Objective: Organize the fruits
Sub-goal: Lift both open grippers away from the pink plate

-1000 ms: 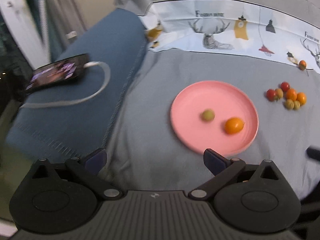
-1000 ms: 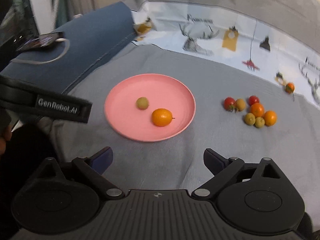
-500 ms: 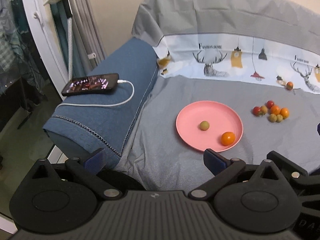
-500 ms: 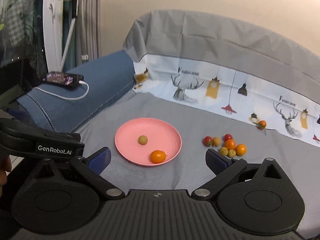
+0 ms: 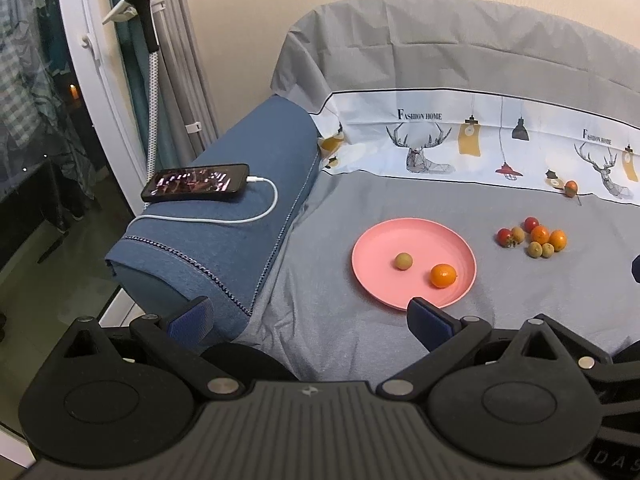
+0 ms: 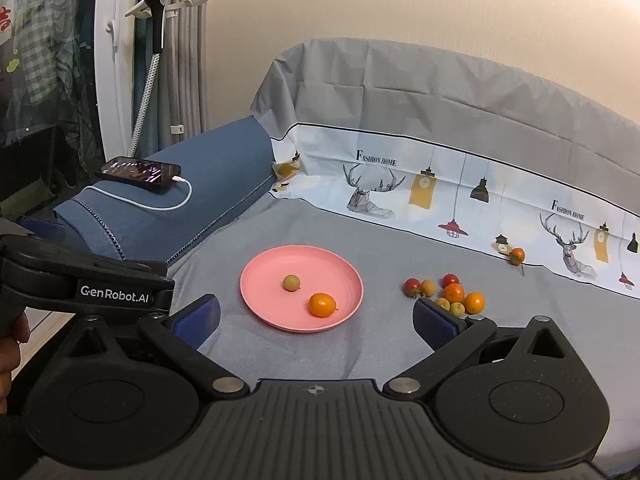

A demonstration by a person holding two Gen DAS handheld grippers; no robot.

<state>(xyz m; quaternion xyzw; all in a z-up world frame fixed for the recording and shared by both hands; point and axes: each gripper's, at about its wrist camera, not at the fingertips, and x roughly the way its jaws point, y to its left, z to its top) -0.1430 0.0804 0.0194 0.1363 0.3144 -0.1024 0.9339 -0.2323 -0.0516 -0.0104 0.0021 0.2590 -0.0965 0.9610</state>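
A pink plate point(image 5: 376, 248) point(image 6: 272, 272) lies on the grey sheet. It holds a small yellow-green fruit point(image 5: 403, 261) point(image 6: 291, 282) and an orange kumquat point(image 5: 443, 275) point(image 6: 322, 305). A cluster of several red, orange and yellow fruits point(image 5: 532, 237) point(image 6: 450, 295) lies right of the plate. One more orange fruit point(image 5: 571, 188) point(image 6: 517, 256) lies by the patterned border. My left gripper point(image 5: 310, 316) is open and empty, well back from the plate. My right gripper point(image 6: 316, 320) is open and empty, also held back.
A blue bolster point(image 5: 224, 232) point(image 6: 192, 200) lies left of the plate, with a phone point(image 5: 196, 182) point(image 6: 138, 171) and white cable on it. The left gripper's body point(image 6: 88, 280) shows at the left of the right wrist view. A garment steamer pole point(image 5: 152, 92) stands behind.
Both grippers have pulled back and up from the plate, so plate and fruits look smaller and farther. Both stay open. The fruits have not moved.
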